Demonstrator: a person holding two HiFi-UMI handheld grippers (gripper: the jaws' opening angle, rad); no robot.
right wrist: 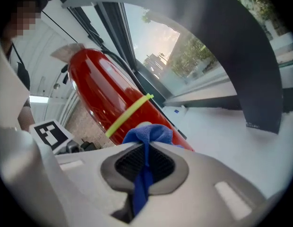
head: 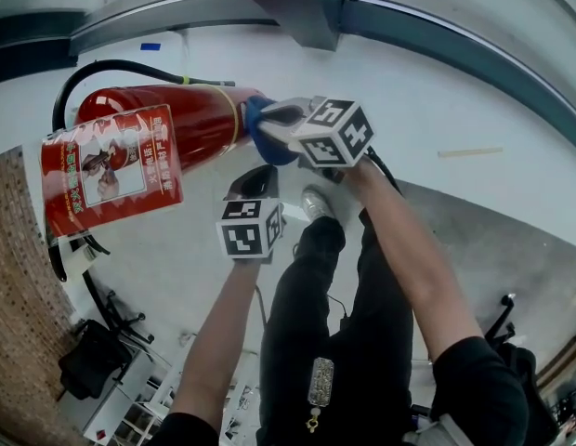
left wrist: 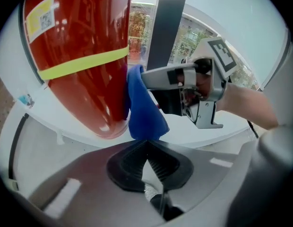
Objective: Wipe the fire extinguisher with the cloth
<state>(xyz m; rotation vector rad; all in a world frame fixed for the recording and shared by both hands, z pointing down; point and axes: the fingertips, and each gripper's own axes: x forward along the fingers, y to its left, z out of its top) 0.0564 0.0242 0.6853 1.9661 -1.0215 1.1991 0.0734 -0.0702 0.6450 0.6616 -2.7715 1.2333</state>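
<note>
**Forearms out, cloth at the near end of the cylinder**

The person's two forearms [head: 399, 249] reach up the frame from the bottom edge. The right gripper [head: 277, 124], upper centre, is clenched on a bunched blue cloth [head: 261, 139], which presses against the red metal fire extinguisher [head: 181, 124] just right of its yellow band [head: 234, 117]. The cylinder's long axis runs leftward from the cloth, past the printed label [head: 111, 170], towards the black hose [head: 111, 67] at upper left. A wipe would likely travel that way. The left gripper [head: 254, 180] hangs below the cylinder, clear of it, pinched shut on nothing. The right one is nearer the work.
</note>
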